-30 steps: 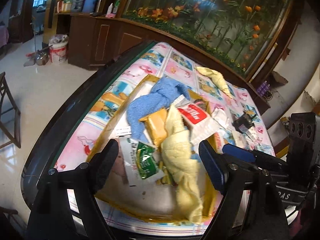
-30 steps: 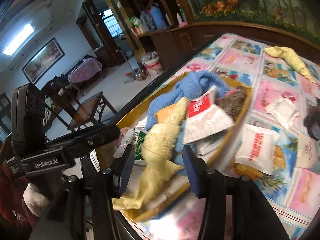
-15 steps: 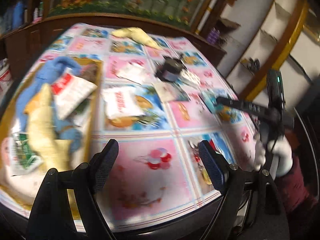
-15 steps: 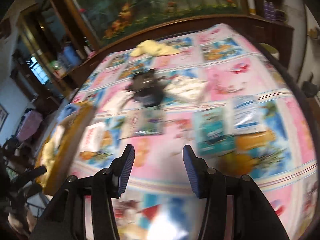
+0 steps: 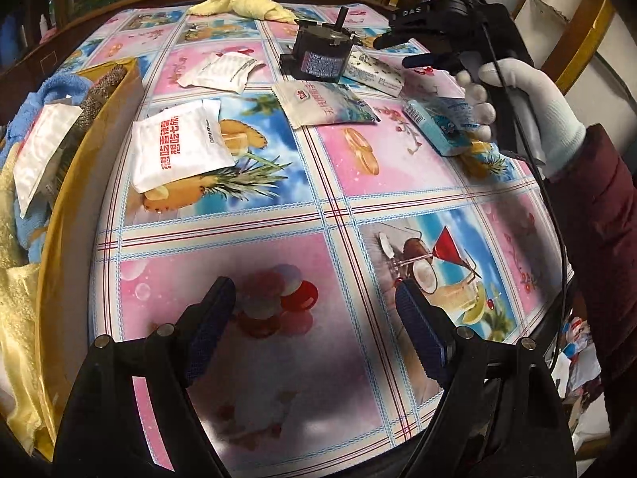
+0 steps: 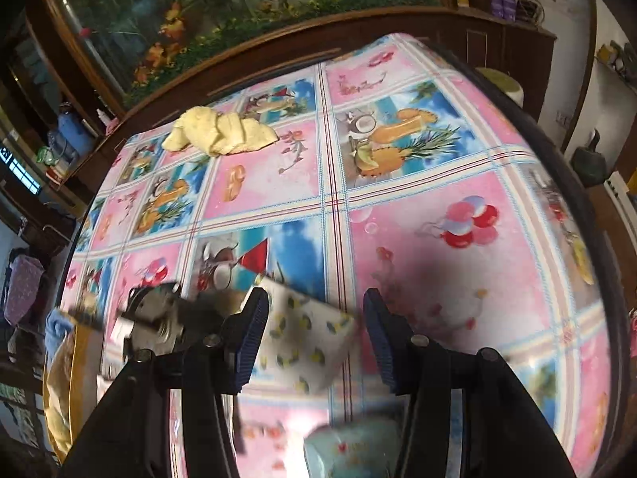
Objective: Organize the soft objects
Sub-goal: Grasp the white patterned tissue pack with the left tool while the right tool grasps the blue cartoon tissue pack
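Note:
My left gripper hangs open over a bare stretch of the patterned tablecloth, nothing between its fingers. A gloved hand holds my right gripper above the far packets. In the right wrist view, my right gripper stands open, and a white lemon-print packet lies blurred on the cloth under the gap between its pads. A yellow towel lies at the table's far edge. At the left, the yellow tray holds a blue towel, yellow cloth and packets.
Loose on the cloth lie a white packet with red print, a second white packet, a seaside-print packet and a light blue packet. A black motor-like block stands among them. Dark cabinets line the far side.
Both grippers have swung away from the tray and across the table to the right. The right one now hangs over the lemon-print packet, the left over bare cloth.

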